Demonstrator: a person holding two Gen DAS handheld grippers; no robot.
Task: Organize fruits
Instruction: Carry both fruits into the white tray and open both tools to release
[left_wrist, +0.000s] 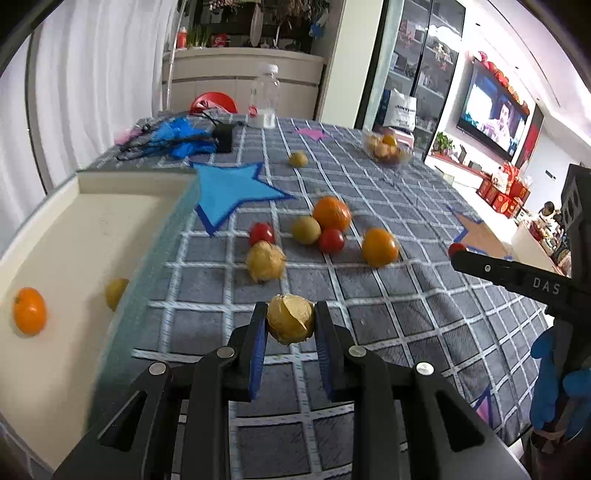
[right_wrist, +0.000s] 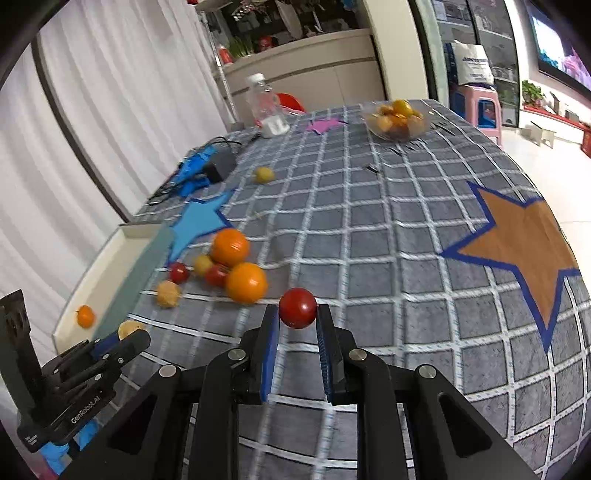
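My left gripper (left_wrist: 290, 317) is shut on a papery yellow husk fruit (left_wrist: 290, 319), held just above the checked cloth beside the white tray (left_wrist: 74, 229). In the tray lie an orange (left_wrist: 29, 311) and a yellowish fruit (left_wrist: 116, 293). My right gripper (right_wrist: 297, 314) is shut on a red cherry tomato (right_wrist: 297, 308), lifted over the cloth. Loose fruit clusters on the cloth: two oranges (left_wrist: 331, 213) (left_wrist: 379, 246), two tomatoes (left_wrist: 331, 240) (left_wrist: 261, 232), a green-yellow fruit (left_wrist: 306, 229) and another husk fruit (left_wrist: 265, 260). The left gripper (right_wrist: 127, 332) shows at the lower left of the right wrist view.
A clear bowl of fruit (right_wrist: 397, 120) stands at the far side of the table. A lone yellow fruit (right_wrist: 264, 174), a plastic bottle (right_wrist: 263, 99), blue gloves with a black adapter (right_wrist: 207, 168) and star patches (right_wrist: 524, 240) lie on the cloth. The table edge curves at the right.
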